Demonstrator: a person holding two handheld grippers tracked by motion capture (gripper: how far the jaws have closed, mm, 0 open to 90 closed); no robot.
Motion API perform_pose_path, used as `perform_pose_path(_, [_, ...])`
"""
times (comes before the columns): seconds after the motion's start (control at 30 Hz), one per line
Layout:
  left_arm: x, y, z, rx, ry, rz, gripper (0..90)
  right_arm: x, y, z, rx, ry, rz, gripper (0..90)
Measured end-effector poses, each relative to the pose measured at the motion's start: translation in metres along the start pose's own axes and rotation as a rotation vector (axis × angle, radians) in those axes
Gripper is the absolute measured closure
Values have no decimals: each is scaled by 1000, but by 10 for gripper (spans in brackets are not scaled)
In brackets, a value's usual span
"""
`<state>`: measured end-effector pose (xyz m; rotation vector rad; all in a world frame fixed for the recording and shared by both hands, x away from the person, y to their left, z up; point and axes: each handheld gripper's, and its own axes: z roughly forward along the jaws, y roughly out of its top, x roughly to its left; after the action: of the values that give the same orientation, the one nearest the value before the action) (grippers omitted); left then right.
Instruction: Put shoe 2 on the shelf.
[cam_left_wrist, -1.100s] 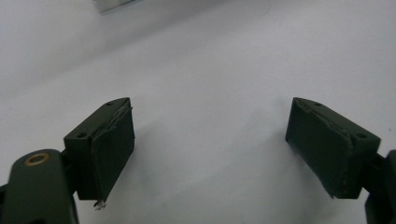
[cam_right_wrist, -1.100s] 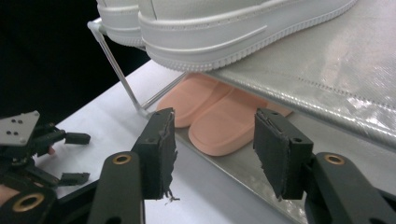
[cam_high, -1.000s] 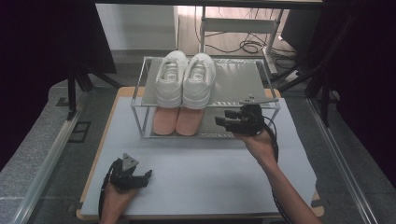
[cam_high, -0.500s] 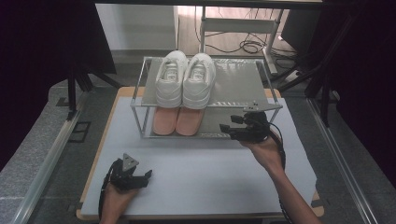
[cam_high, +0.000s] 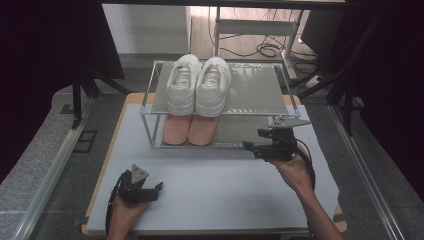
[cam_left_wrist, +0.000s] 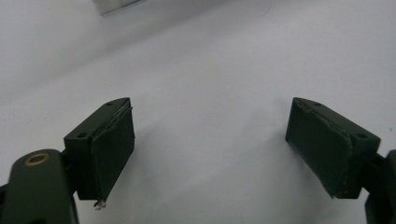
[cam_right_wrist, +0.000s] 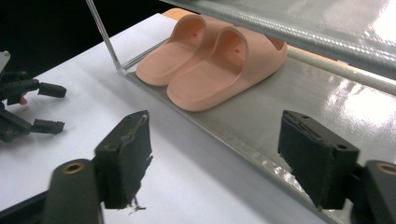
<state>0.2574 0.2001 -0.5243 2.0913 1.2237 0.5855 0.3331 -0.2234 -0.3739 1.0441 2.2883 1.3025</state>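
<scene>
Pink slides sit on the rack's lower shelf; the right gripper, jaws just opening wide, holds nothing, left gripper wide too.

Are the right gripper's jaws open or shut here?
Open. The right gripper has just been opening; its jaws stand apart with nothing between them, aimed at the pink slippers.

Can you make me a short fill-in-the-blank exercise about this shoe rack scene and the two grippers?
1. The white sneakers sit on the rack's ____ shelf.
2. The slides on the bottom shelf are ____ in colour.
3. The right gripper has its fingers ____, with nothing between them.
4. The left gripper hovers over the ____ table cover.

Missing words: top; pink; open; white
</scene>
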Motion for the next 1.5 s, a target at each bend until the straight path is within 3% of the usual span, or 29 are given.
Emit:
perform_pose_path(0.4, [0,0,0,0,2,2,156,-8,-19,-16,30,-36,-35,152])
perform_pose_path(0.73, [0,0,0,-2,3,3,156,-17,-38,-27,46,-70,-34,139])
perform_pose_path(1.5, [0,0,0,1,4,4,156,-22,-97,1,133,-84,-58,43])
